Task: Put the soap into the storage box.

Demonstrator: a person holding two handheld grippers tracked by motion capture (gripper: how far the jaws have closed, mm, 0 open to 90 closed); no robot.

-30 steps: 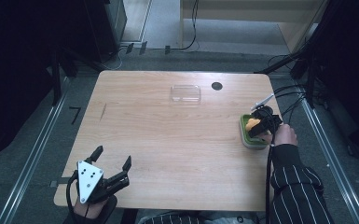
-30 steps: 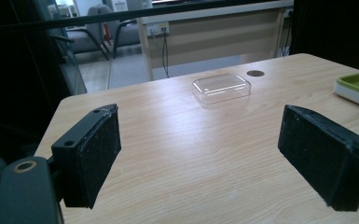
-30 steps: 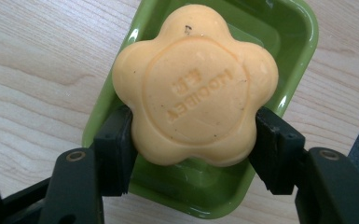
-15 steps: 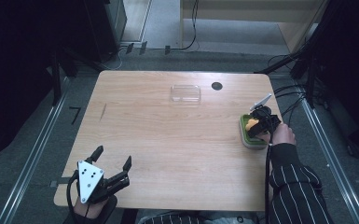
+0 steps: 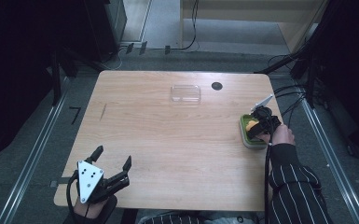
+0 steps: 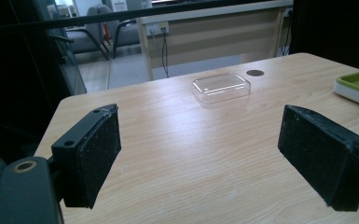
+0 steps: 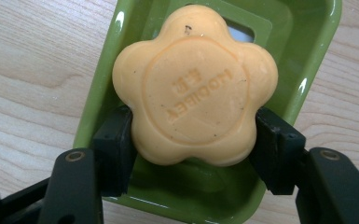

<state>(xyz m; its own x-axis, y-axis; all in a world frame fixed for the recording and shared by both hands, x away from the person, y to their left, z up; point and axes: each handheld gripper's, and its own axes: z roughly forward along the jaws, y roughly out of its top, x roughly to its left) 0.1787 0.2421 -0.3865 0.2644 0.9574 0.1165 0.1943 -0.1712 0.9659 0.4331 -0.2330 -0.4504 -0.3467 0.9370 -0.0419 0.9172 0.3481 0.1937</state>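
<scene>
The right tool (image 7: 193, 140) is clenched on the orange flower-shaped soap bar (image 7: 193, 86), not yet lifted from its glossy green plastic dish (image 7: 307, 70) at the counter's (image 5: 168, 140) right edge (the likely destination, the clear plastic box (image 5: 185, 93), sits untouched), while the left tool (image 6: 200, 154) hangs released.

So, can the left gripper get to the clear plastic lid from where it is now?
Probably yes. The left gripper is open, holds nothing, and only bare table lies between it and the clear lid, though it is some way off.
</scene>
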